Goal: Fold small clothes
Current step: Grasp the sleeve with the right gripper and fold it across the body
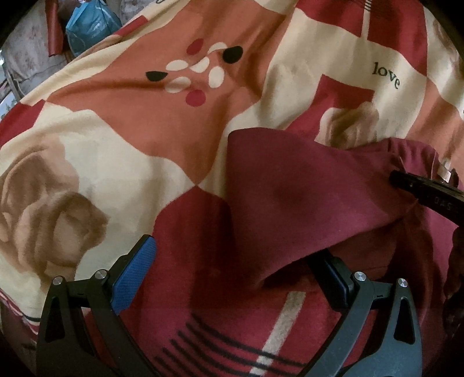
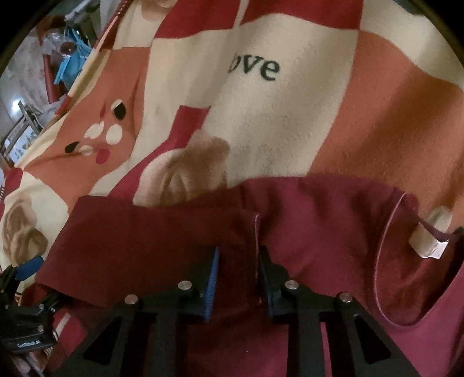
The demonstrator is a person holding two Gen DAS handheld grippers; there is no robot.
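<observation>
A maroon garment (image 2: 319, 220) lies on a patterned blanket (image 2: 290, 121), with its neckline and white label (image 2: 429, 243) at the right. My right gripper (image 2: 239, 249) has its jaws narrow, pinching a hemmed fold of the garment between the blue pads. In the left wrist view the same garment (image 1: 290, 185) rises in a tented flap toward the right gripper's dark tip (image 1: 406, 179). My left gripper (image 1: 235, 249) stands wide open low over the blanket. The flap drapes over its right finger (image 1: 336, 278), and nothing is pressed between its pads.
The blanket (image 1: 116, 139) is cream, orange and red, printed with roses and the word "love". A blue bag (image 1: 90, 26) and clutter lie beyond its far left edge. The left gripper's blue pad (image 2: 29, 265) peeks from under the garment's left corner.
</observation>
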